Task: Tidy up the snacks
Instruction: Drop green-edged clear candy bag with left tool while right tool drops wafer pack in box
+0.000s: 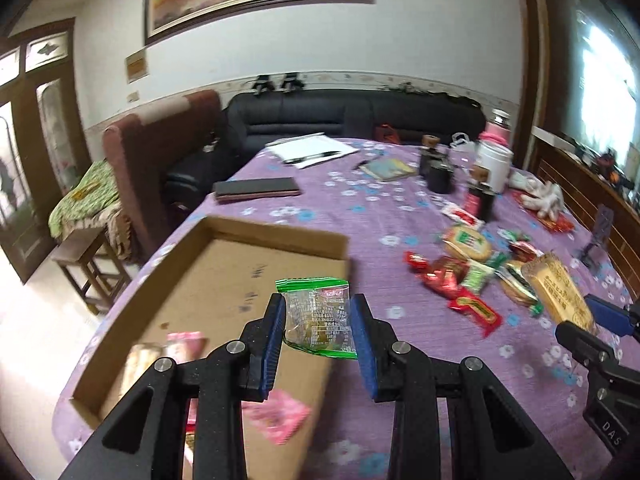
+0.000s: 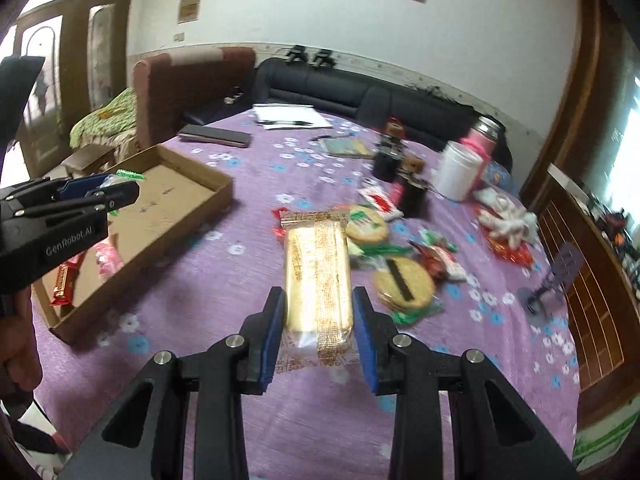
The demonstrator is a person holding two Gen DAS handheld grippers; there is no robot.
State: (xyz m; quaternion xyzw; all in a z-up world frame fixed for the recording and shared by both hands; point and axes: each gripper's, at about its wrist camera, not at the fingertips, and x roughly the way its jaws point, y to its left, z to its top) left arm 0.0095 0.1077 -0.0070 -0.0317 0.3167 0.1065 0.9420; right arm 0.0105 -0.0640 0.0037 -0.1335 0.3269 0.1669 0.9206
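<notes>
While the left gripper (image 1: 318, 330) clamps a clear green-edged snack packet (image 1: 316, 322) at the centre of its view, above the near edge of the cardboard tray (image 1: 276, 230), the right gripper (image 2: 319, 320) grips a long cracker pack (image 2: 318, 276) at mid-frame over the purple cloth. Both packets are slippery film; the thin one is pinched by its crinkled sides and could twist free short of the tray. The cracker pack, held at one end, may droop and sweep the loose snack pile (image 2: 384, 240) at right.
</notes>
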